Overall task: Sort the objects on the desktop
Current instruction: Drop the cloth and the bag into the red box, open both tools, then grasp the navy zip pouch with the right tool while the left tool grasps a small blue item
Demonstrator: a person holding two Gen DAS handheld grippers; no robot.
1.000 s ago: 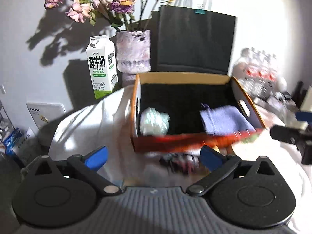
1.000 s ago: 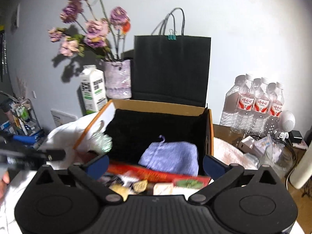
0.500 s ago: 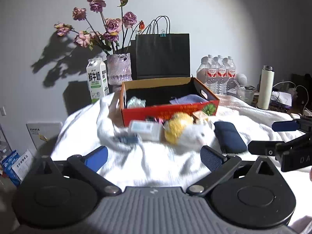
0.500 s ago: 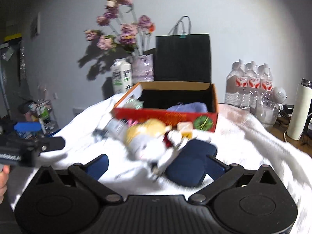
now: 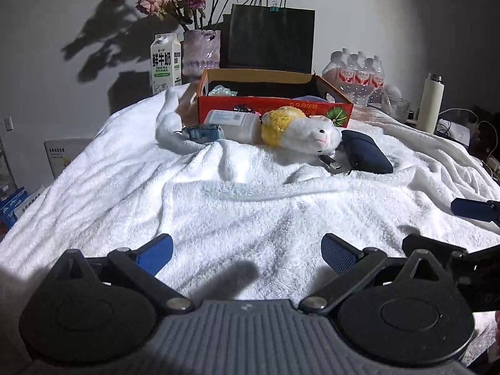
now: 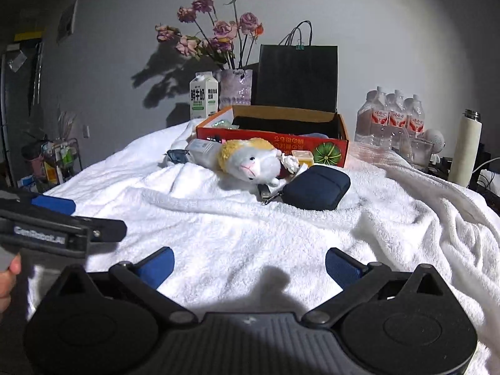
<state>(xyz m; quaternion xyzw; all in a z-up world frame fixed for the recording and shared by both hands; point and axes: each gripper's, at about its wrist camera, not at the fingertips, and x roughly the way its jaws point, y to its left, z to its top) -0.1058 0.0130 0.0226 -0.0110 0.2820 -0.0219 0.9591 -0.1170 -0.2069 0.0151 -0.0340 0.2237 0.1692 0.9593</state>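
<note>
An orange cardboard box stands at the far end of a white towel. In front of it lie a white and yellow plush animal, a white bottle, a dark blue pouch, a USB stick and a small blue packet. My left gripper and right gripper both hang open and empty over the near towel, well short of the objects.
Behind the box stand a milk carton, a vase of flowers and a black paper bag. Water bottles, a glass and a white flask crowd the right side. A hand shows at the right view's left edge.
Both grippers have pulled back from just over the box to the near end of the towel. The loose objects in front of the box have come into view.
</note>
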